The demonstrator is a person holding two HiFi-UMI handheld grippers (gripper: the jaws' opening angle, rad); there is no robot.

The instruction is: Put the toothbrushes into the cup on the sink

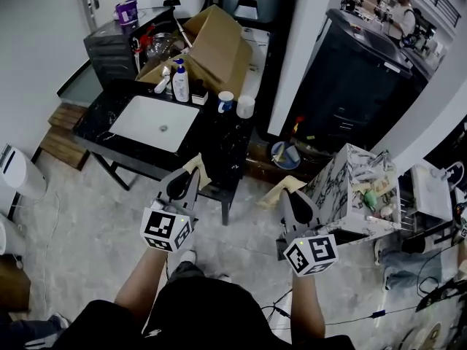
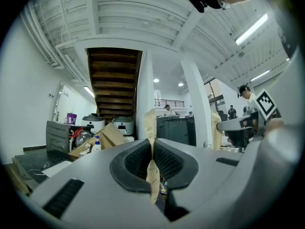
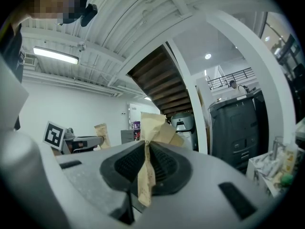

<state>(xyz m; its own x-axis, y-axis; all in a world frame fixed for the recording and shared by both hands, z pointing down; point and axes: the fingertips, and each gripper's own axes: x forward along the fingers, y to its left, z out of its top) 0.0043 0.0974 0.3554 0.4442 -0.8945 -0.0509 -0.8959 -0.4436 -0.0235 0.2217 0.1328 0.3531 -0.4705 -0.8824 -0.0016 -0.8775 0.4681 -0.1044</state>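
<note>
Toothbrush sleeves of tan paper were each pinched in closed jaws near the person: the left hand-held gripper point(image 1: 187, 178) gripped the left sleeve point(image 2: 151, 128), the right hand-held gripper point(image 1: 293, 197) the right sleeve point(image 3: 149, 126). Beyond lay the black counter point(image 1: 219, 146), its white sink point(image 1: 155, 122), then a blue-and-white cup point(image 1: 226, 101) just beside a white cup point(image 1: 245, 106).

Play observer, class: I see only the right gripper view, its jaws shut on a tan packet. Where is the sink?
Observer: In the head view the sink lies ahead, to the left of the left gripper.
Operator: Any cup on it?
Observer: Two, right of the basin: a blue-rimmed cup and a white cup.
Operator: Is the left gripper loaded?
Observer: Yes. Its own view shows the jaws shut on a tan packet.
</note>
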